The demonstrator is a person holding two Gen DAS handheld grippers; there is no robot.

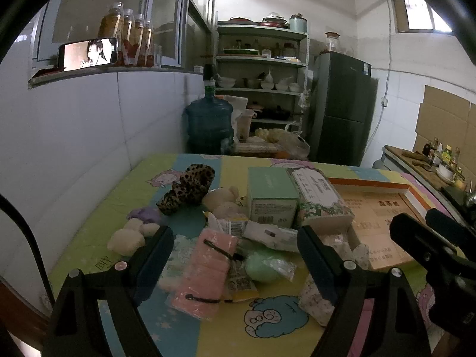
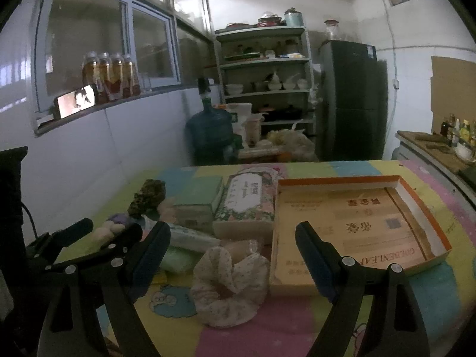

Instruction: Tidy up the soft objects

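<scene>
We look from both wrists low and close over the desk [image 1: 125, 196] toward the shelf [image 1: 261, 59] wall, sharing the floral box [image 1: 319, 196] [image 2: 247, 199], though the edges seem blurred.

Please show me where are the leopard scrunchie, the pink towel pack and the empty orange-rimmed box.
leopard scrunchie [image 1: 190, 189]: left wrist view, on its middle folds.
pink towel pack [image 1: 205, 270]: left wrist view, on its flat top.
orange-rimmed box [image 2: 357, 217]: right wrist view, on its bare printed floor.

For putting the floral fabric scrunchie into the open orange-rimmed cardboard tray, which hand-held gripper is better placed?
Right, probably. The right hand-held gripper is open, with the floral fabric scrunchie between its fingers and the orange-rimmed cardboard tray beside it. The left hand-held gripper faces the pink folded cloth.
</scene>
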